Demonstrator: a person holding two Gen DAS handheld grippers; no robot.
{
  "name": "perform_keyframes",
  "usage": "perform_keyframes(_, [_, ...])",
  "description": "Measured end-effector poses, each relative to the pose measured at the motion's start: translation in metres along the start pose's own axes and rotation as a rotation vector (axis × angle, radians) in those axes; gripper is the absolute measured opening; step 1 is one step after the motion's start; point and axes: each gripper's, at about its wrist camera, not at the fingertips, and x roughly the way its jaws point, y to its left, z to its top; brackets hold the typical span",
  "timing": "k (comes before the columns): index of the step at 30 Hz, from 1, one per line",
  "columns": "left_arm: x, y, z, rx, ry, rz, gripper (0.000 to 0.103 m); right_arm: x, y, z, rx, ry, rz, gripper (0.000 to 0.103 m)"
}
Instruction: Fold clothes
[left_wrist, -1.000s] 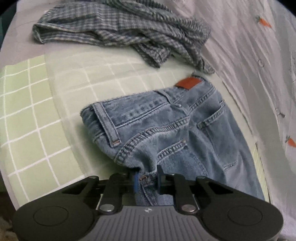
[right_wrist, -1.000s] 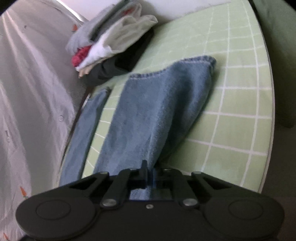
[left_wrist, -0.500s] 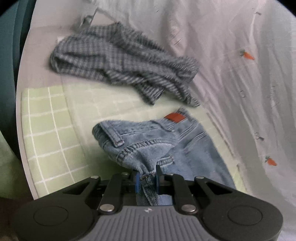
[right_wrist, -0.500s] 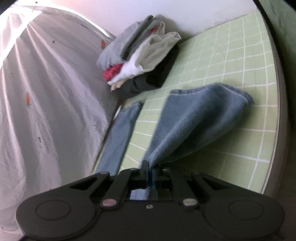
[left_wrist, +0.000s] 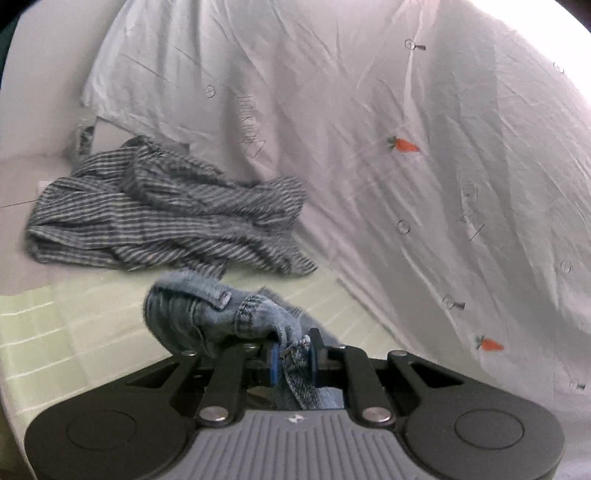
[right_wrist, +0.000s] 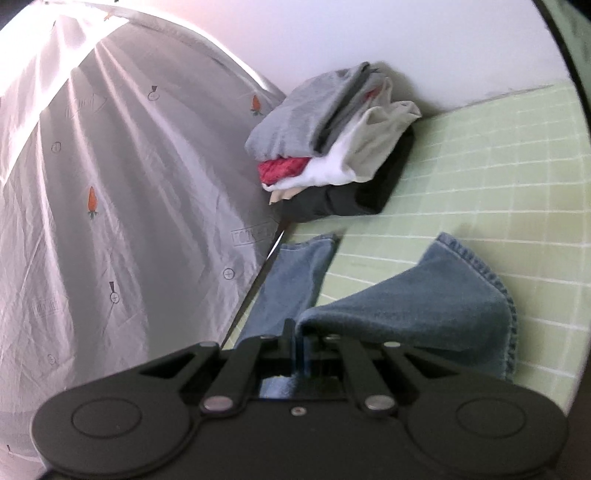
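Your left claw (left_wrist: 291, 360) is clamped on a bunched fold of the faded blue denim jeans (left_wrist: 207, 314) at the waist end, and the fabric hangs in a crumpled lump just ahead of it, lifted clear of the pale green checked bed sheet (left_wrist: 74, 332). Your right claw (right_wrist: 297, 339) is pinched tight on the edge of one jean leg (right_wrist: 424, 302), whose hemmed cuff droops to the right of it; the other leg (right_wrist: 295, 273) lies flat on the sheet ahead and left of that claw, beside the white carrot-print quilt (right_wrist: 129, 184).

To fold well, I would hold both ends at one height and draw them apart until the lifted leg is taut, then carry it over the flat leg so the seams line up before lowering. Keep both grips firm; the denim looks heavy, and the left bite seems shallow, though blur makes that hard to judge. Steer clear of the grey striped shirt (left_wrist: 159, 214) lying ahead of your left claw, and the stack of folded clothes (right_wrist: 332, 140) far ahead of your right.
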Motion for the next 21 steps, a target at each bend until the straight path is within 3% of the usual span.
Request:
perform_keyframes(13, [0.052,-0.048,0.019,-0.054,-0.094,-0.03,0.016,0.082,0.094,0.03,-0.143,-0.02,-0.039,0.004])
perform_keyframes(18, [0.133,-0.092,0.028,0.016,-0.087,-0.003,0.016,0.188,0.16,0.038,-0.26,0.027,-0.058,0.004])
perform_keyframes(21, [0.206,-0.122,0.024,0.058,-0.038,0.057,0.026,0.276,0.199,0.035,-0.351,0.103,-0.038,0.011])
